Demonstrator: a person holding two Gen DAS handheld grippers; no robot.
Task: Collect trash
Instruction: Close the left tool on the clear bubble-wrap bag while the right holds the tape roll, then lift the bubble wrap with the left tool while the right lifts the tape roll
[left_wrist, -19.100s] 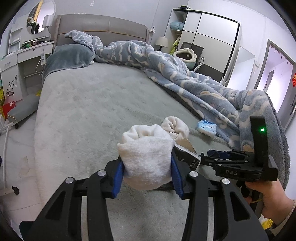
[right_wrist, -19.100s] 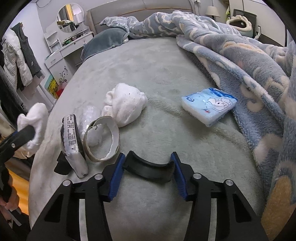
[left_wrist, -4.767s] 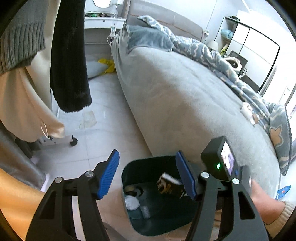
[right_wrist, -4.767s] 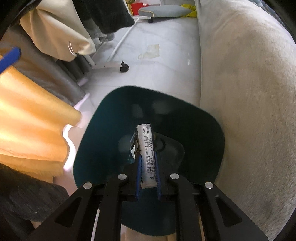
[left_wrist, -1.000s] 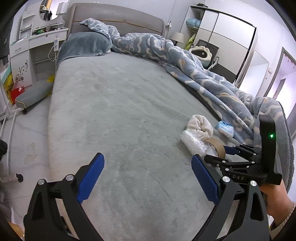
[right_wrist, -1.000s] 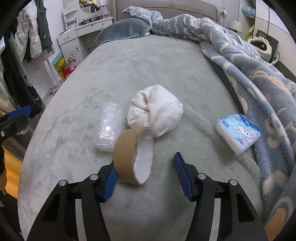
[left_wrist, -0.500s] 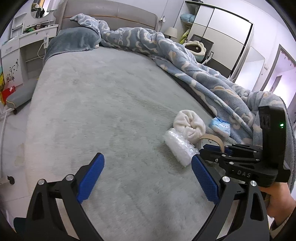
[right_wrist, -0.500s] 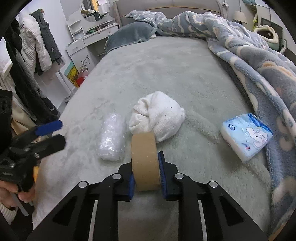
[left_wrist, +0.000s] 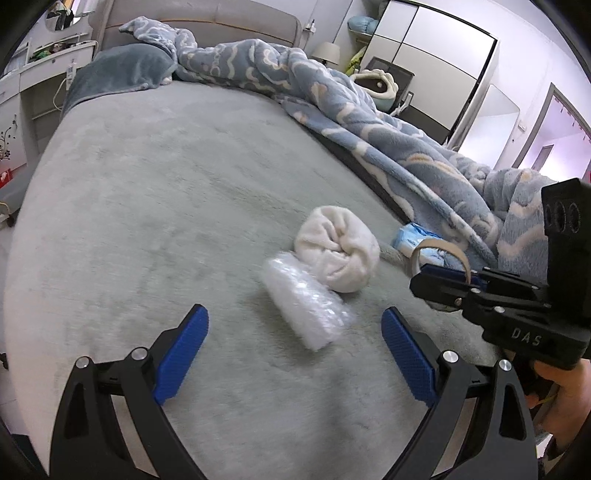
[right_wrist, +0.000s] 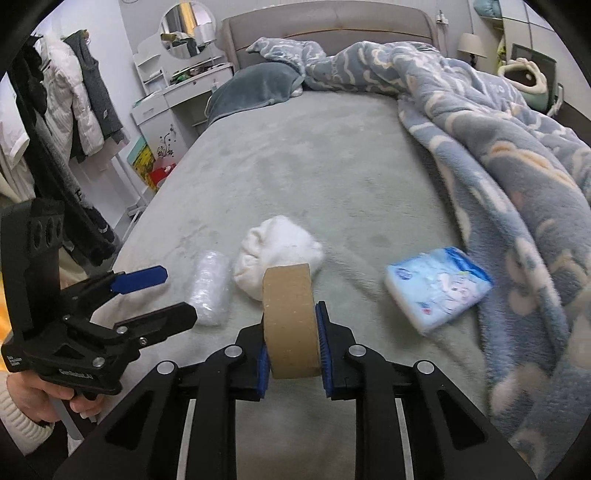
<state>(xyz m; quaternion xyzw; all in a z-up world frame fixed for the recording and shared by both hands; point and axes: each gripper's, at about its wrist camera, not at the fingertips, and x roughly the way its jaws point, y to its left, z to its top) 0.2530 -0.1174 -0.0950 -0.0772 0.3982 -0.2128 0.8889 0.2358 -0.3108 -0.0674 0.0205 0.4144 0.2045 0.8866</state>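
Note:
My right gripper (right_wrist: 291, 345) is shut on a brown cardboard tape ring (right_wrist: 290, 317) and holds it just above the bed; the ring also shows in the left wrist view (left_wrist: 439, 251). My left gripper (left_wrist: 293, 345) is open and empty, with a clear plastic wrap bundle (left_wrist: 304, 301) lying between and just beyond its fingers. That bundle also shows in the right wrist view (right_wrist: 208, 286). A rolled white sock or cloth (left_wrist: 338, 253) lies right behind the bundle, and in the right wrist view (right_wrist: 280, 247) behind the ring.
A blue-and-white tissue pack (right_wrist: 437, 288) lies to the right by the crumpled blue blanket (right_wrist: 498, 147). The grey bed cover (left_wrist: 166, 192) stretches back to a pillow (left_wrist: 122, 74). Clothes hang on a rack (right_wrist: 62, 122) left of the bed.
My right gripper has closed on the tape ring and lifted it slightly. My left gripper has moved in toward the plastic wrap bundle, still open.

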